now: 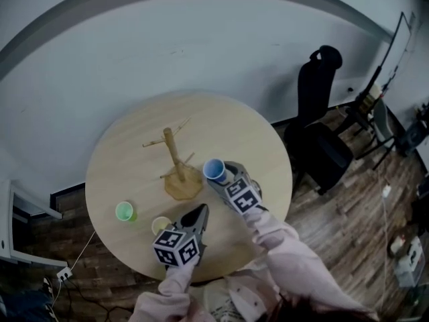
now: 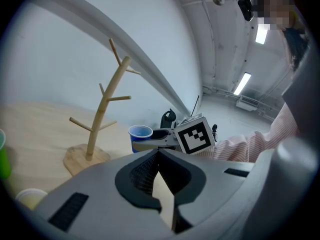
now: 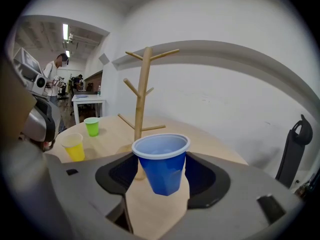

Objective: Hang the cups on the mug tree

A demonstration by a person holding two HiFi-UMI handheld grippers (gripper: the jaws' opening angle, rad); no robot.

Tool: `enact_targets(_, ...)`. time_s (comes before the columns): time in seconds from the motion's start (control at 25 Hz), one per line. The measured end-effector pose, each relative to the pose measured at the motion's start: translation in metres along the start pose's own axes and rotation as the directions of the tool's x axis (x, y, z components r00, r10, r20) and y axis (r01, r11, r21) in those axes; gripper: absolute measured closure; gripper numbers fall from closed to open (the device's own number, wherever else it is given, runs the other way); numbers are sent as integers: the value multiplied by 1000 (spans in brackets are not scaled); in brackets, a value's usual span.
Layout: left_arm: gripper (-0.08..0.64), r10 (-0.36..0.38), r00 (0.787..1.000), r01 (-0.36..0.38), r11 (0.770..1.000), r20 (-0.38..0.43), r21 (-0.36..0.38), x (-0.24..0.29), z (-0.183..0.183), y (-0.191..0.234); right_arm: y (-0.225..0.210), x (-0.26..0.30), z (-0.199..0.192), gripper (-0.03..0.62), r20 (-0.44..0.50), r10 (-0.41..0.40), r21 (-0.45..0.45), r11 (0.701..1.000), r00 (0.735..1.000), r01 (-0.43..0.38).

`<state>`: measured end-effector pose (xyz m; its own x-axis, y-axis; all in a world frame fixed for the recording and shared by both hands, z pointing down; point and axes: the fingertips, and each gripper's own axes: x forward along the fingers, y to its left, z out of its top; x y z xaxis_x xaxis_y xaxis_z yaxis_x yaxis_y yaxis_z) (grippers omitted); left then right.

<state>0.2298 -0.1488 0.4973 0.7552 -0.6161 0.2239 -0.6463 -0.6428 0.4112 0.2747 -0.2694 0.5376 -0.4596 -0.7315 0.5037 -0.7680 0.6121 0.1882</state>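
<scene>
1. The right gripper [image 1: 221,174] grips the blue cup [image 1: 214,170] at the frame's centre, just right of the mug tree [image 1: 175,154].
2. The left gripper [image 2: 158,153], at lower centre, has its jaws together with nothing between them.

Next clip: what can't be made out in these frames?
- Left gripper view: green cup is cut off by the picture's left edge; yellow cup is partly hidden behind the body of the left gripper.
- Right gripper view: the mug tree has its foot mostly hidden behind the blue cup.
</scene>
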Motion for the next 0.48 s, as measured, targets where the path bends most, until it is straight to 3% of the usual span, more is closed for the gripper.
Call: enact_targets(0.48,558,-13,1000,13,1000,-7,-14,7,11,11,-16,20,7,309,-84,-19,-140,990,996,7)
